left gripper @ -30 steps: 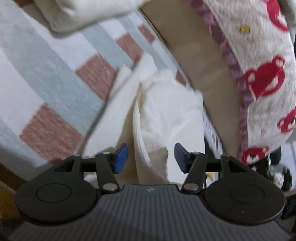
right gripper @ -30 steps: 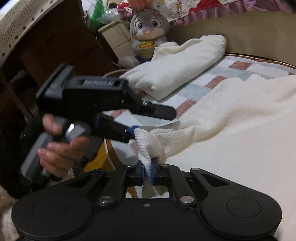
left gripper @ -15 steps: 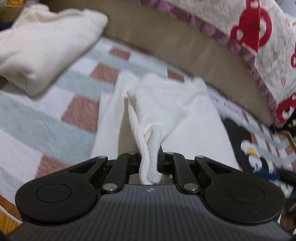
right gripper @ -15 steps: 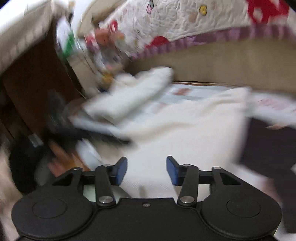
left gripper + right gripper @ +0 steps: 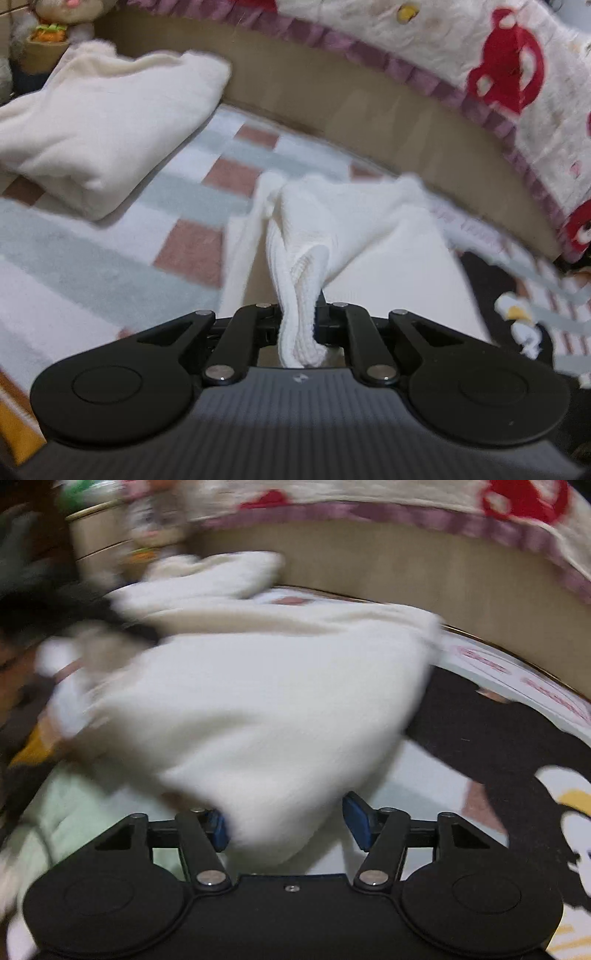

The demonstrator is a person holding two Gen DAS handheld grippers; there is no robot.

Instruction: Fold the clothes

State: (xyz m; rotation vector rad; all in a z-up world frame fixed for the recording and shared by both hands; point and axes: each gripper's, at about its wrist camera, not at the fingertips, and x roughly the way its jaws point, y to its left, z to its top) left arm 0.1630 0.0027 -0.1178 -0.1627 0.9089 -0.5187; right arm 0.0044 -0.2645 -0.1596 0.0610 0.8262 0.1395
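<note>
Left wrist view: the left claw (image 5: 300, 321) is closed on a bunched fold of a white ribbed-knit garment (image 5: 343, 225), its two black fingers pressed against the cloth from either side. The pinched fold rises from between the fingers and spreads forward into the body of the garment, which lies on a checked blanket (image 5: 110, 258) of pale grey, white and brick-red squares. To the left and further back on the same blanket rests a folded cream garment (image 5: 107, 122), well apart from the held one. A tan padded edge (image 5: 332, 92) curves behind both, and above it hangs a quilted cover (image 5: 480, 55) with red bear figures and a purple border. A plush toy (image 5: 55, 18) sits at the upper left corner.

Right wrist view, heavily blurred: the right claw (image 5: 286, 823) is open, its blue-padded fingers (image 5: 356, 821) spread wide. The white garment (image 5: 258, 701) lies just ahead of it, and a lower corner of the cloth reaches down between the fingers; whether cloth touches either pad cannot be told. The folded cream garment (image 5: 214, 576) shows behind it. To the right lies a dark cloth with a cartoon print (image 5: 517, 746). A pale green fabric (image 5: 74, 812) lies at lower left.
</note>
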